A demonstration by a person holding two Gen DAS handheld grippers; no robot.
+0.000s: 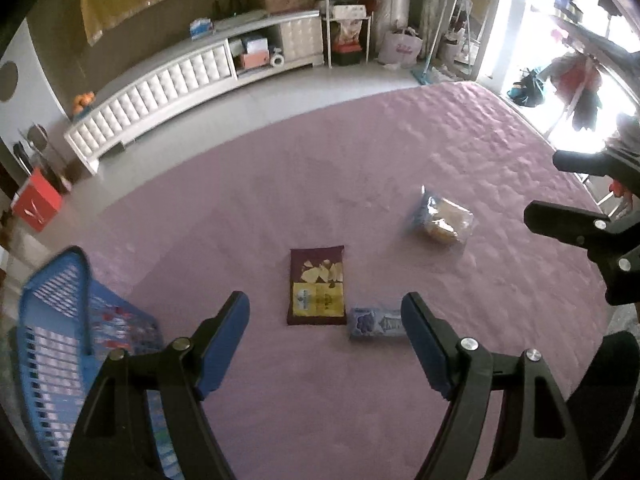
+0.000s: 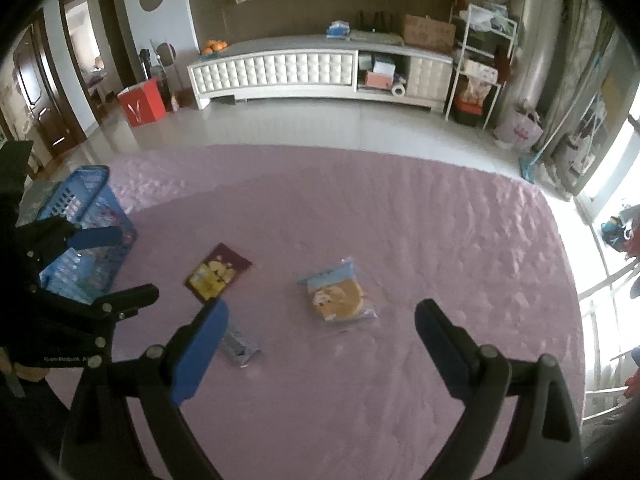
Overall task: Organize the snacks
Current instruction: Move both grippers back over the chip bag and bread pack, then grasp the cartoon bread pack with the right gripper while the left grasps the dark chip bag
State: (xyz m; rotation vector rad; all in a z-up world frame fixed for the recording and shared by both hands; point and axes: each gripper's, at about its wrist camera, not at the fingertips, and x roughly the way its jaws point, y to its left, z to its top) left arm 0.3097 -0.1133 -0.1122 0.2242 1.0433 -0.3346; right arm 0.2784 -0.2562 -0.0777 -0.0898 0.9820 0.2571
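Three snacks lie on a pink quilted cover (image 1: 320, 408). A maroon packet with a yellow label (image 1: 317, 286) (image 2: 218, 272) is in the middle. Beside it sits a small blue-grey wrapper (image 1: 374, 322) (image 2: 240, 344), and further right a clear bag holding a round bun (image 1: 442, 220) (image 2: 338, 298). A blue slatted basket (image 1: 60, 320) (image 2: 86, 216) stands at the left with packets inside. My left gripper (image 1: 325, 298) (image 2: 132, 264) hangs open above the maroon packet, empty. My right gripper (image 2: 323, 306) (image 1: 548, 188) hovers open over the bun bag, holding nothing.
Grey floor lies beyond the cover (image 2: 320, 128). A long white padded cabinet (image 2: 280, 68) runs along the far wall, with a red box (image 2: 142, 102) at its left and a white wire rack (image 2: 480, 64) at its right. Bright windows (image 2: 612, 200) are on the right.
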